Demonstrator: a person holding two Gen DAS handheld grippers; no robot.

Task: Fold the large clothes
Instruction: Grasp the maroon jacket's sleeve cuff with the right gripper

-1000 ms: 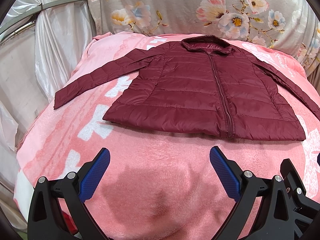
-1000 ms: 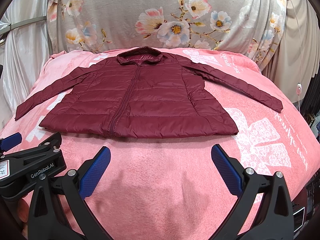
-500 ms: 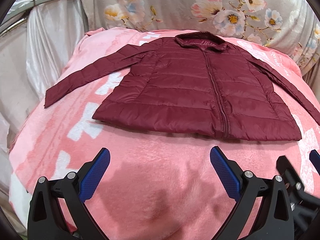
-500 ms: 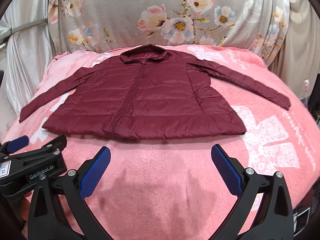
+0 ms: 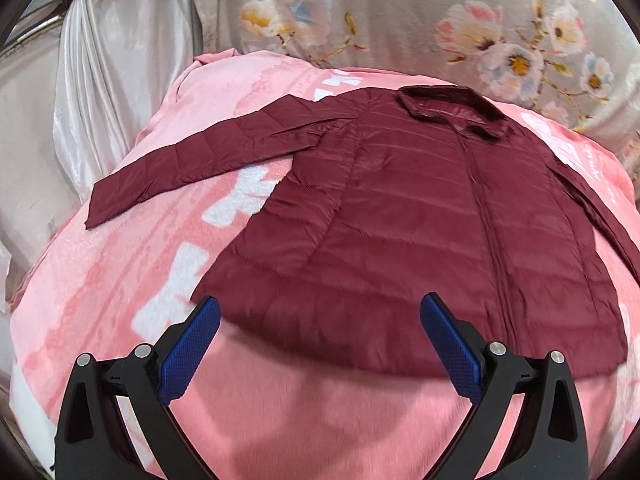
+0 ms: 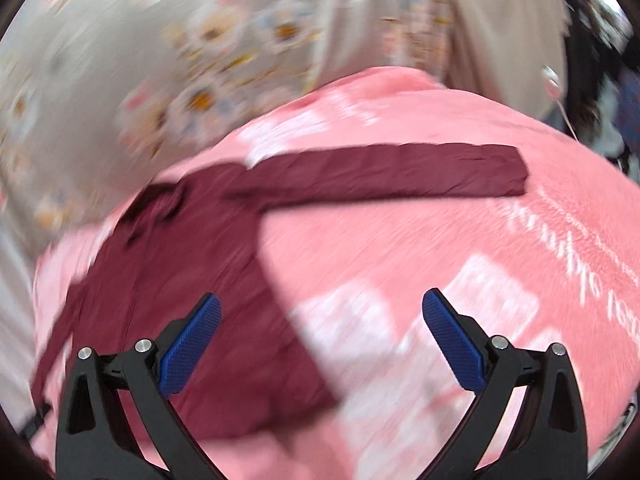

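Left tongs [image 5: 320, 338]: blue ribbed pads spread wide, nothing between them. They hang just above the near hem of the dark maroon quilted puffer jacket [image 5: 420, 216], toward its left corner; no contact is visible. The jacket lies flat, front up and zipped, on the pink plush blanket with white lettering [image 5: 120, 264]. Ahead and to the left of these tongs, the jacket's left sleeve [image 5: 192, 160] stretches out flat. The collar sits at the far end, and beyond it stands a grey floral fabric backdrop [image 5: 400, 12].

Right tongs [image 6: 320, 332]: pads likewise spread wide and empty, over bare blanket just right of the jacket body. This view is heavily blurred. The right sleeve [image 6: 380, 176] runs across well ahead of the tongs, its cuff ahead to the right.

Judgement: folding has not begun; the step in hand appears to be the approach to first holds. Recommended: take the sleeves at or near the cuffs, pinch only the sleeve fabric and not the blanket pile beneath, and lay each flat across the chest. The slick shell may slip from a shallow pinch.

Pose: both tools point forward and tilt down toward the bed.
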